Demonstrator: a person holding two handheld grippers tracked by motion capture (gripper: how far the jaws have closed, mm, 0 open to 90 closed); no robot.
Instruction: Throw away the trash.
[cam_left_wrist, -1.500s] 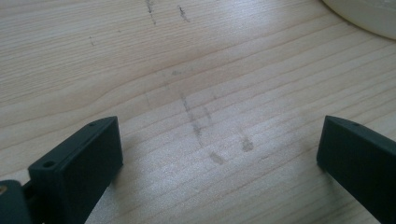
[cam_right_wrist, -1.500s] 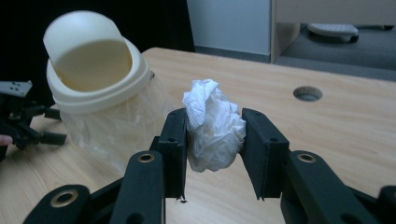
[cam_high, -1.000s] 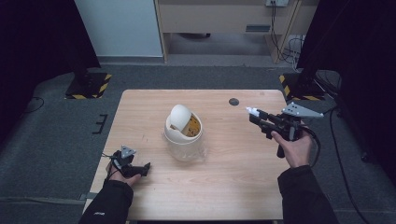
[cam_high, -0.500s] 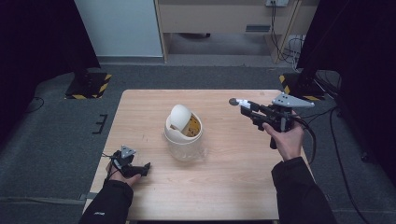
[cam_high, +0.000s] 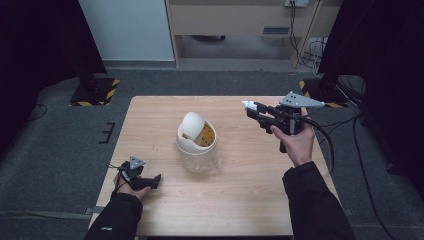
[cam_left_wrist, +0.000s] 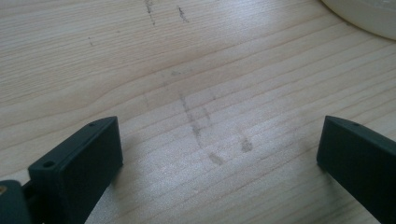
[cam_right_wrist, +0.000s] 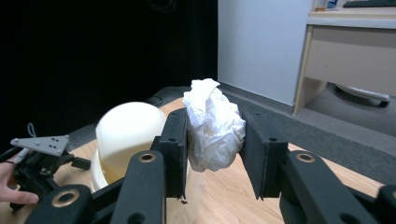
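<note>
Crumpled white tissue wad (cam_right_wrist: 212, 128) sits clamped between the two black jaws of the right hand-held gripper (cam_right_wrist: 214, 154), centre of the right gripper view; both pads press its sides and the top of the wad stands above them. In the high view the same wad (cam_high: 248, 105) shows as a small white tip at the front end of the right hand-held gripper (cam_high: 260, 111), right of centre, held above the tabletop (cam_high: 240, 200) and pointing toward frame left. Left of it, at mid-frame, stands a cream bin with a domed swing lid (cam_high: 196, 137), lid tilted, a brownish interior visible at its opening; wad and bin are apart. In the right gripper view the bin (cam_right_wrist: 126, 135) lies behind the left jaw. Left hand-held gripper (cam_high: 142, 179) rests low at the lower left of the tabletop, jaws spread wide over bare wood (cam_left_wrist: 196, 93), nothing between them.
</note>
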